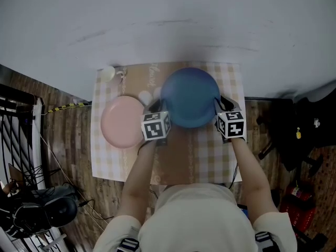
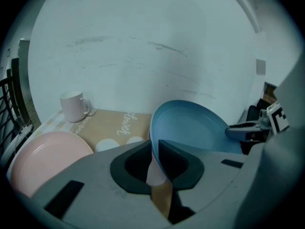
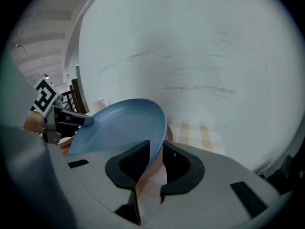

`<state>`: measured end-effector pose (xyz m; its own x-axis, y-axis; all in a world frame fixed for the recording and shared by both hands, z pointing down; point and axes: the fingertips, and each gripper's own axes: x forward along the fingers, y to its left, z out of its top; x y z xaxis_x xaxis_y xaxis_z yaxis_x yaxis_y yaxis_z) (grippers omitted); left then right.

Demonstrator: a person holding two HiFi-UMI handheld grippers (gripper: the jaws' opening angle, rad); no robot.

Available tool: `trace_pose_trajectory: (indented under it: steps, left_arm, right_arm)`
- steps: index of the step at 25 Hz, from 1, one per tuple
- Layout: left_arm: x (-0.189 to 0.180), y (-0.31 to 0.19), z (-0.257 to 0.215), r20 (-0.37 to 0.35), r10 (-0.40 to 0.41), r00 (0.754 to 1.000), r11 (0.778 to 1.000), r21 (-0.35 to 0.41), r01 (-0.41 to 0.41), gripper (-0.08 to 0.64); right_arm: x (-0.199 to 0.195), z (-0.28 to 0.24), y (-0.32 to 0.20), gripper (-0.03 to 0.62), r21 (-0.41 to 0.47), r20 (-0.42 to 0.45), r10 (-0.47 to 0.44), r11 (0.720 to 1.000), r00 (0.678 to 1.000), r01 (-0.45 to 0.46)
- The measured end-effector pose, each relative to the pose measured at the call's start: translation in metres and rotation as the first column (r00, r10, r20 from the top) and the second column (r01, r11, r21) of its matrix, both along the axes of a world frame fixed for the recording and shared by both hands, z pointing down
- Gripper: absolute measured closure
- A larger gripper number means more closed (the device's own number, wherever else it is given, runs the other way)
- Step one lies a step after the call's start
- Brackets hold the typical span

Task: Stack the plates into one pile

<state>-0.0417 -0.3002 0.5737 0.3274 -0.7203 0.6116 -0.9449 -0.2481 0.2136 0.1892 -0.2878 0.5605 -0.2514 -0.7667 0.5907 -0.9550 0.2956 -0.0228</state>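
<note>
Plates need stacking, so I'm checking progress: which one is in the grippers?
The blue plate, gripped at opposite rims by the left gripper and right gripper and tilted above the mat. The pink plate lies flat, untouched.

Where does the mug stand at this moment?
In the head view, the mug stands at the far left corner of the placemat, just beyond the pink plate.
</note>
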Motion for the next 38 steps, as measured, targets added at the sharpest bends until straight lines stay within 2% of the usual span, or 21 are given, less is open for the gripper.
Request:
trace_pose_trajectory:
  steps: [13, 20, 38]
  left_arm:
    - [0.015, -0.026, 0.025, 0.049, 0.017, 0.999, 0.999, -0.04, -0.015, 0.523]
    - [0.017, -0.032, 0.032, 0.101, 0.027, 0.995, 0.998, -0.056, -0.021, 0.523]
    - [0.014, -0.033, 0.033, 0.097, -0.008, 0.995, 0.999, -0.049, 0.013, 0.523]
  right_arm:
    - [0.016, 0.03, -0.024, 0.518, -0.061, -0.005, 0.02, 0.998, 1.0, -0.02]
    - [0.016, 0.04, -0.031, 0.515, -0.075, -0.01, 0.014, 0.997, 1.0, -0.015]
    - [0.014, 0.048, -0.032, 0.505, -0.085, -0.023, 0.004, 0.996, 1.0, -0.006]
